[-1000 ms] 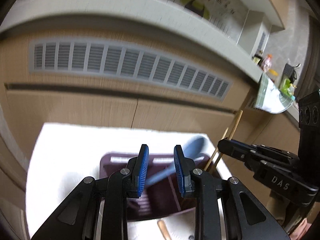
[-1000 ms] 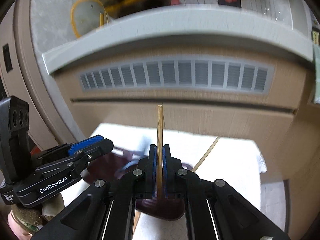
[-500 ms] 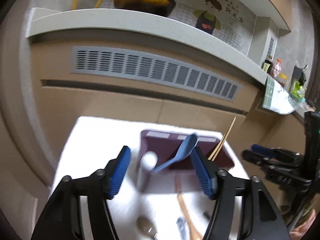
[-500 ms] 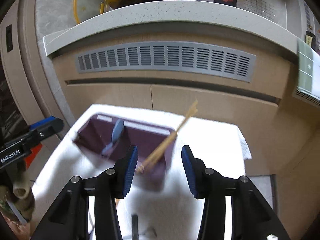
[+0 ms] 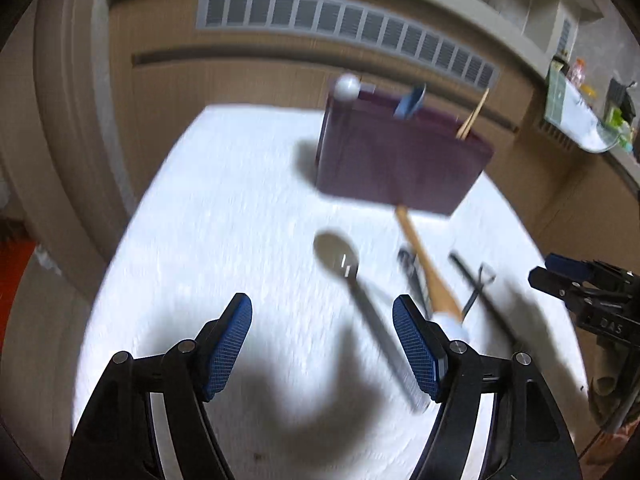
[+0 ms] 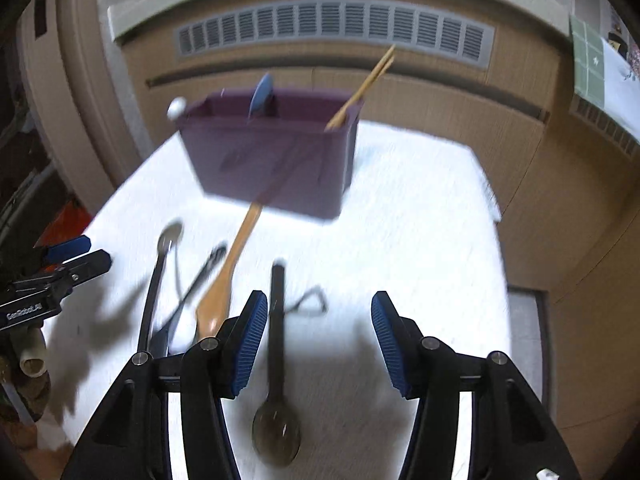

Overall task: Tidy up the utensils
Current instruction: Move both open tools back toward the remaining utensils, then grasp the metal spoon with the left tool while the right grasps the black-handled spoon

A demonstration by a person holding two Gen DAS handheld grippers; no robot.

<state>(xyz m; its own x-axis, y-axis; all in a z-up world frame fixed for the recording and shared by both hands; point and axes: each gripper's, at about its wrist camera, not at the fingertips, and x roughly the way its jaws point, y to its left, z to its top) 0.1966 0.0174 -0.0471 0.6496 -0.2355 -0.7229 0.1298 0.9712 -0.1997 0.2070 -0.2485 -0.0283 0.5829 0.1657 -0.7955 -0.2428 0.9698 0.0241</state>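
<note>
A purple caddy stands at the far side of a white cloth. It holds a blue spoon, chopsticks and a white-knobbed utensil. Loose on the cloth lie a metal spoon, a wooden spoon and thin black utensils. My left gripper hovers over the cloth with its jaws opening and nothing held; the metal spoon's handle runs by its right finger. My right gripper is open above a dark spoon, not touching it.
Wooden cabinet fronts with a grey vent grille rise behind the cloth under a pale countertop. The cloth's far right corner is bare. Each gripper shows at the edge of the other's view, the right gripper and the left gripper.
The right gripper opened and left the chopsticks in the caddy. The left gripper opened too. Both drew back from the caddy and sank toward the loose utensils.
</note>
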